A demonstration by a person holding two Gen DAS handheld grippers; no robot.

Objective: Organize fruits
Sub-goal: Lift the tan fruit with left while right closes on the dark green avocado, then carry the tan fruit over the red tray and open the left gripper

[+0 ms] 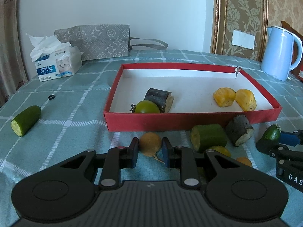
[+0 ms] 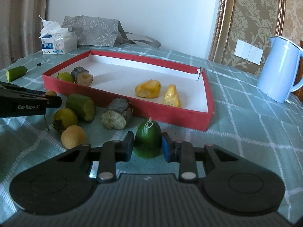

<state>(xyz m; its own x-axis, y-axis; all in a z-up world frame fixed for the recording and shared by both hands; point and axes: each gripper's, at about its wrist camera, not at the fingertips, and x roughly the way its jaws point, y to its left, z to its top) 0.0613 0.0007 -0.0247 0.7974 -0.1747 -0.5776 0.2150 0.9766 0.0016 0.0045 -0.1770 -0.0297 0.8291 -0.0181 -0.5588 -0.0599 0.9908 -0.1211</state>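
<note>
While four pieces already lie inside the shallow red cardboard tray with a white floor (image 1: 191, 122), roughly half the job looks undone. Going left to right, a cut green cucumber chunk (image 1: 26, 120) sits alone near the table's left edge, well apart from the tray. Inside the tray's near left corner rest a green tomato (image 1: 147, 107) and a dark-skinned root chunk (image 1: 159, 99); toward its right side lie two yellow pineapple-like pieces (image 1: 234, 99). Just before the tray's near wall, the left gripper (image 1: 150, 148) has its jaws around a small round tan fruit (image 1: 150, 145), pads touching or nearly so. Beside it wait another green chunk (image 1: 208, 139) and a second dark root piece (image 1: 239, 132), plus two small yellowish fruits (image 2: 65, 119). The right gripper (image 2: 147, 145) brackets a green cucumber end (image 2: 147, 141), jaws close on it.
</note>
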